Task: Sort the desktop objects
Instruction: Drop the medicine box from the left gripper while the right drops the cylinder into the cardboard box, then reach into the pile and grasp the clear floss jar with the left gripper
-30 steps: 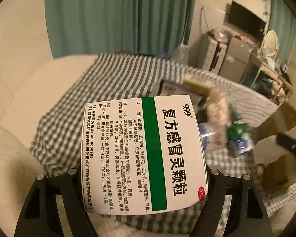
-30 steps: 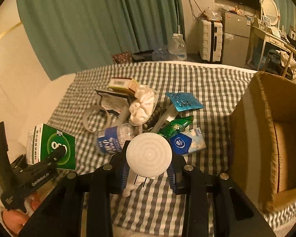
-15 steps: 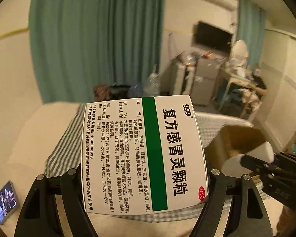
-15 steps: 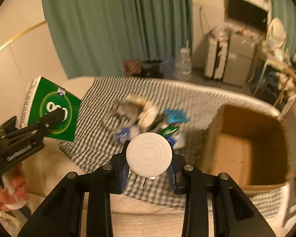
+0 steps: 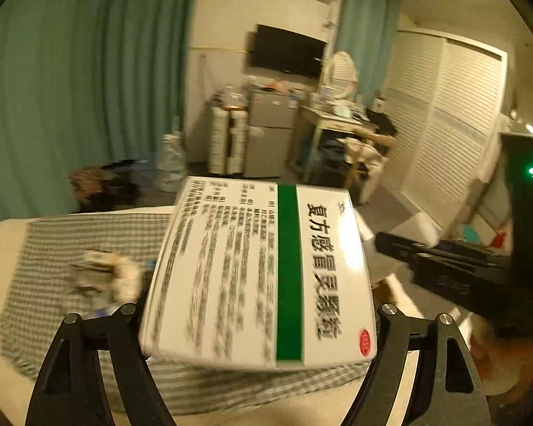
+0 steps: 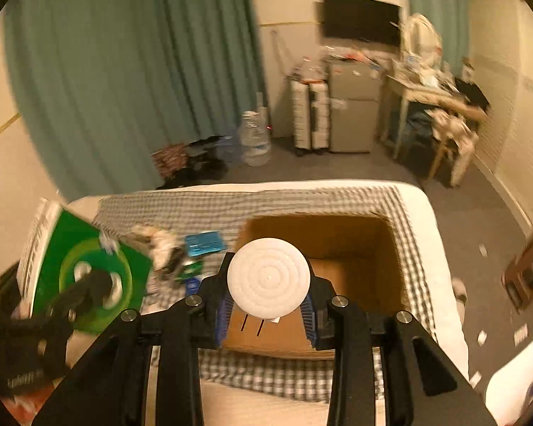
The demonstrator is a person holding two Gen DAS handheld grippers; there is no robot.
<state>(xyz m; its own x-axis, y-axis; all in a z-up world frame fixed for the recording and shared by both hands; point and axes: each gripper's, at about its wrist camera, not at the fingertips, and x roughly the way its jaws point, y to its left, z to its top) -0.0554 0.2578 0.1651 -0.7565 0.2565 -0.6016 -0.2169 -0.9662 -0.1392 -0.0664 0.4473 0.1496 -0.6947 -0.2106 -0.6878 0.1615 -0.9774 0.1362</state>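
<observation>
Medicine box [image 5: 259,277], white with a green stripe, clamped between the wide-set jaws of the left gripper [image 5: 259,319] and held in the air left of the cardboard box [image 6: 323,245]. White round disc [image 6: 268,281], pinched between the narrow-set blue pads [image 6: 310,316] of the right gripper [image 6: 268,316], above the cardboard box's near wall. The cardboard box stands open on the checked cloth [image 6: 209,209]; a heap of small items [image 6: 174,252] lies on the cloth to its left.
</observation>
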